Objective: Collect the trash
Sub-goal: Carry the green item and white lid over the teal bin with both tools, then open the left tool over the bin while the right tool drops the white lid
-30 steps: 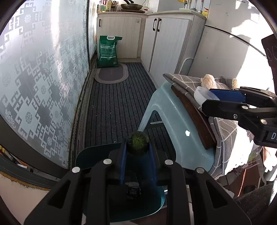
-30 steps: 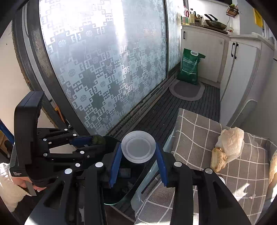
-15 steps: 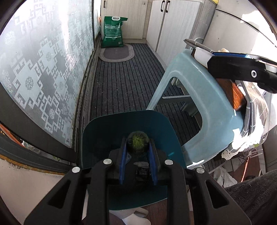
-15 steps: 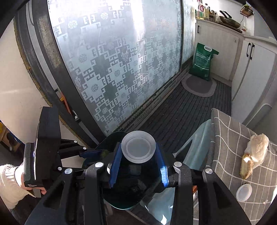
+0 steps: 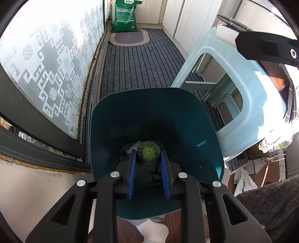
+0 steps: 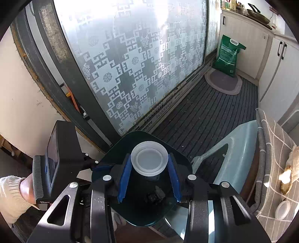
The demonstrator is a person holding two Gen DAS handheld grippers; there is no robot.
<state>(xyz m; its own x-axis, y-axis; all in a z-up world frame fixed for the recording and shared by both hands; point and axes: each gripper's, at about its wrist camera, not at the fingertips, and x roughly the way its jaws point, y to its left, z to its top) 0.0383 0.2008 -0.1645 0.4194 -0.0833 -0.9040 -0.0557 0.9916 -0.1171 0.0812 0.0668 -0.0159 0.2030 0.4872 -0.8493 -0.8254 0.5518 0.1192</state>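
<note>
Left tool (image 5: pixel 148 156): jaws opening, green stub (image 5: pixel 149 152) between pads, over bin (image 5: pixel 115 115) | Right tool (image 6: pixel 149 164): clenched on white cup (image 6: pixel 149 161), over bin (image 6: pixel 179 158)

Black claws (image 5: pixel 147 160), blue pads (image 6: pixel 124 177), cream sleeve (image 6: pixel 9 200).

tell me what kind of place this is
Probably a narrow home kitchen balcony or utility corridor. A frosted sliding door runs along one side, white cabinets with a pan on top line the other, and a striped floor mat leads to a green sack.
</note>
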